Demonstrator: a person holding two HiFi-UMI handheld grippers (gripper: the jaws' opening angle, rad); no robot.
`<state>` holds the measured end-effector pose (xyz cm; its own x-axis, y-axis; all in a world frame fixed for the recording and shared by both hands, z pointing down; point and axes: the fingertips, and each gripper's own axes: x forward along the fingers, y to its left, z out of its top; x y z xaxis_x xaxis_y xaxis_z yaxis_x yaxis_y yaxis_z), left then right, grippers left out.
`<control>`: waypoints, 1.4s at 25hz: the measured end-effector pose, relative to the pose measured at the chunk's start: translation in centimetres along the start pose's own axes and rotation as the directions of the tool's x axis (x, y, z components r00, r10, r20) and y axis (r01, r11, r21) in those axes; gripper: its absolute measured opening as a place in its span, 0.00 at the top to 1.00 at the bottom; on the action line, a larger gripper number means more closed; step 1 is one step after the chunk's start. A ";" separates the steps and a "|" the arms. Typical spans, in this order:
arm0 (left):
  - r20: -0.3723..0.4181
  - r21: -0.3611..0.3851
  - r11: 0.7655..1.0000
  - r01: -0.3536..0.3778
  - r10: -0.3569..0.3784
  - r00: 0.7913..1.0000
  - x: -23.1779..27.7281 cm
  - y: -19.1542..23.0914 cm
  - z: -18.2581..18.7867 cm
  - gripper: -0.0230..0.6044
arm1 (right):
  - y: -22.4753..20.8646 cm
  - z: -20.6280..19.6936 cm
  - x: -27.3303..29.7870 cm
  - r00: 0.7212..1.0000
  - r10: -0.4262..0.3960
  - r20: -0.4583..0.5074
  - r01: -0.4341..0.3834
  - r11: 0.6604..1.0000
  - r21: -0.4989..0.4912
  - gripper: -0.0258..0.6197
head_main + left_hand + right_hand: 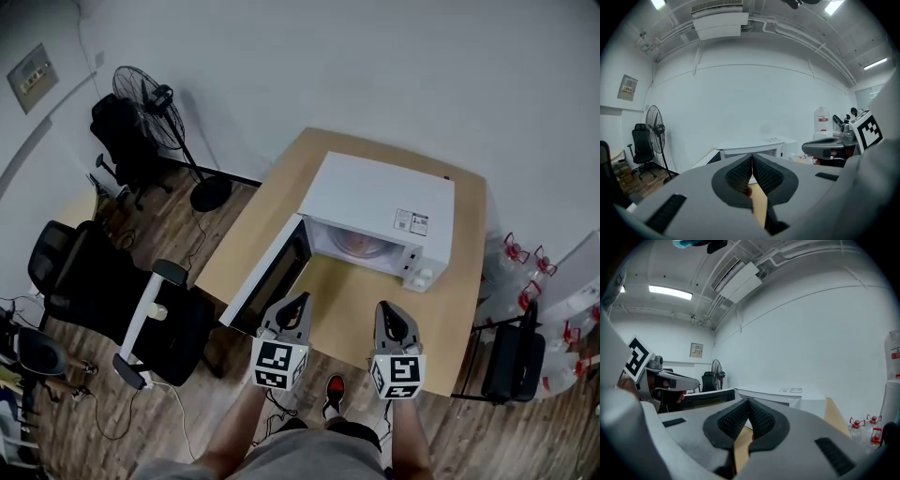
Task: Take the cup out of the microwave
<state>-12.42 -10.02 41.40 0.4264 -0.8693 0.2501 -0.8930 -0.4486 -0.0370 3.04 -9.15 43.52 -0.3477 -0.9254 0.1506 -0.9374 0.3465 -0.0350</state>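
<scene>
A white microwave (380,202) stands on a wooden table (459,300), its door (267,277) swung open to the left. Inside the cavity I see a round pinkish-orange shape (361,246); whether it is the cup I cannot tell. My left gripper (296,302) hovers at the table's near edge in front of the open door, jaws shut and empty. My right gripper (387,309) is beside it, facing the cavity, also shut on nothing. The left gripper view shows pads meeting at the left gripper's tip (752,158) with the microwave (750,150) beyond. In the right gripper view the right gripper (749,402) is shut likewise.
A standing fan (150,98) and a black office chair (122,136) are at the back left. Another chair (103,291) stands left of the table. Water bottles (525,258) and a dark chair (516,361) crowd the right side. The wall lies behind the microwave.
</scene>
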 end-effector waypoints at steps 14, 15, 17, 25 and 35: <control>-0.003 -0.017 1.000 -0.008 0.008 1.000 6.2 2.6 -0.1 0.93 | -2.4 -0.8 6.7 0.999 0.021 -0.030 -0.021 1.000 0.001 0.93; -0.006 -0.019 1.000 -0.006 0.006 1.000 6.6 2.6 -0.2 0.93 | -2.6 -1.0 7.1 0.999 0.021 -0.035 -0.021 1.000 0.001 0.93; -0.012 -0.018 1.000 0.000 0.000 1.000 7.4 2.7 -0.5 0.93 | -2.8 -1.5 7.9 0.999 0.019 -0.045 -0.019 1.000 0.002 0.93; -0.039 -0.019 0.998 0.052 -0.053 0.998 11.2 3.9 -1.8 0.93 | -3.5 -3.6 11.5 0.997 -0.012 -0.079 0.014 1.000 0.020 0.93; -0.113 -0.057 0.990 0.126 -0.132 0.985 16.2 5.3 -6.5 0.93 | -4.3 -7.6 15.7 0.990 -0.058 -0.130 0.065 0.997 0.049 0.93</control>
<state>-11.22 -25.10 51.54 0.5212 -0.7737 0.3603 -0.8389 -0.5419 0.0499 1.80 -23.99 53.50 -0.2872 -0.9163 0.2793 -0.9578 0.2780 -0.0730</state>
